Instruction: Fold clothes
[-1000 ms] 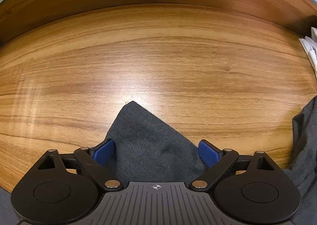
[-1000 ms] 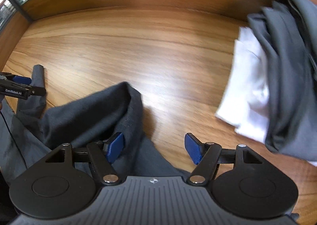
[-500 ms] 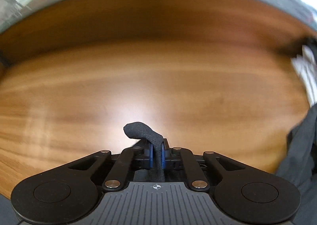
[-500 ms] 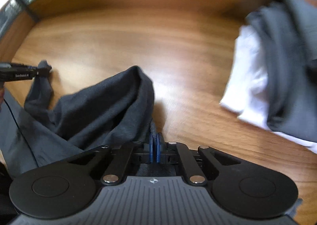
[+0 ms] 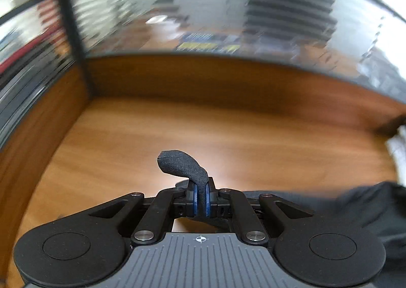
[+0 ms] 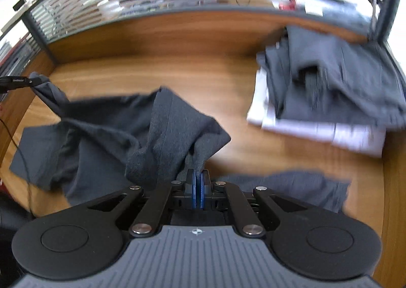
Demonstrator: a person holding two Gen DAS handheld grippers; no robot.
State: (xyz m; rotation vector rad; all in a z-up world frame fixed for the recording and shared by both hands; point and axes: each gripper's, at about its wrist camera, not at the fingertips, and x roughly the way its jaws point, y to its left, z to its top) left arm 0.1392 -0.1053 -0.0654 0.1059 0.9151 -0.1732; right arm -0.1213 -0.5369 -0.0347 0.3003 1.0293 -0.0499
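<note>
Both sets of jaws were clenched on the dark grey garment (image 6: pixel 106 130): the left gripper (image 5: pixel 200 199) pinched one corner, the right gripper (image 6: pixel 197 191) another. The cloth hung between them above the wooden surface (image 6: pixel 203 77), near a clothes pile (image 6: pixel 327 90).

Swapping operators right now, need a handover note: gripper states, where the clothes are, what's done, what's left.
Left gripper: shut on a corner of the dark grey garment.
Right gripper: shut on another edge of it.
The garment hangs lifted between the two, its lower part draped on the wooden table.
A pile of grey and white clothes sits at far right; it looks loosely stacked.
Done: both grips taken, garment raised.
Left: spread it flat, fold it, probably add it to the pile.
</note>
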